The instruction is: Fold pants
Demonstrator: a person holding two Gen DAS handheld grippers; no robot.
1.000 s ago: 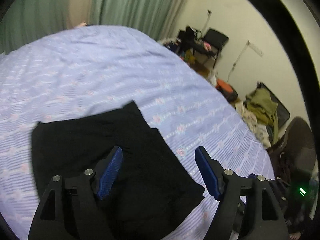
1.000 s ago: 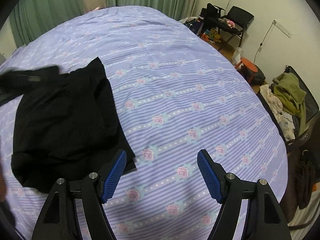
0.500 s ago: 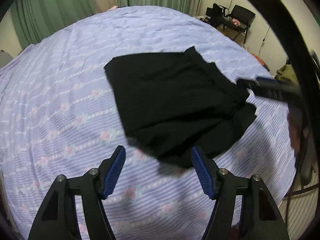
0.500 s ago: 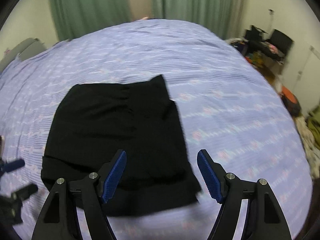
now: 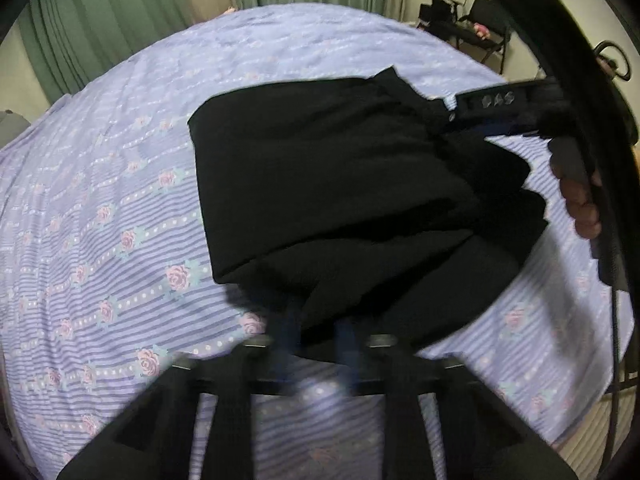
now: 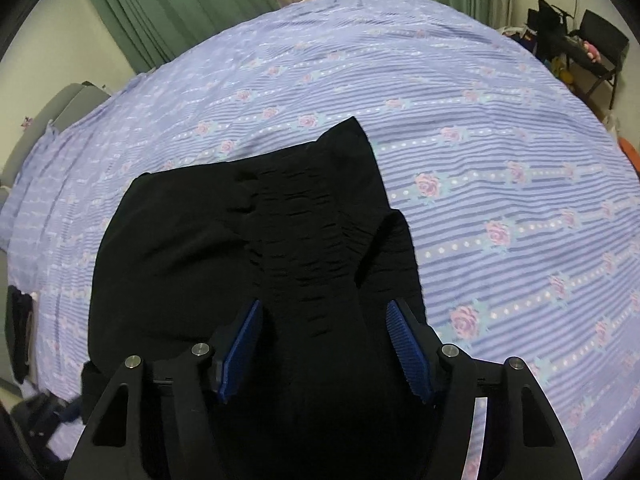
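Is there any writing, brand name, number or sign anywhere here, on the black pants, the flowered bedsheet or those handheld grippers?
None can be read.
Black pants: no label or print shows.
Bedsheet: only roses, dots and stripes, no words.
Right gripper: pale marks on its side, too blurred to tell whether they are writing.

Left gripper [image 5: 316, 336]: pitched steeply down, image smeared by blur; the two blue pads look drawn nearly together, probably pinching black cloth at its near edge, though the blur hides the contact.

Right gripper [image 6: 324, 344]: also pitched steeply down, sharp in its own view. Blue fingers [image 6: 240, 344] apart and closing, black cloth lying between them, pads not pressing it.

Right hand [image 5: 580, 196]: bare fingers wrapped round the handle, seen at frame edge in the left wrist view.
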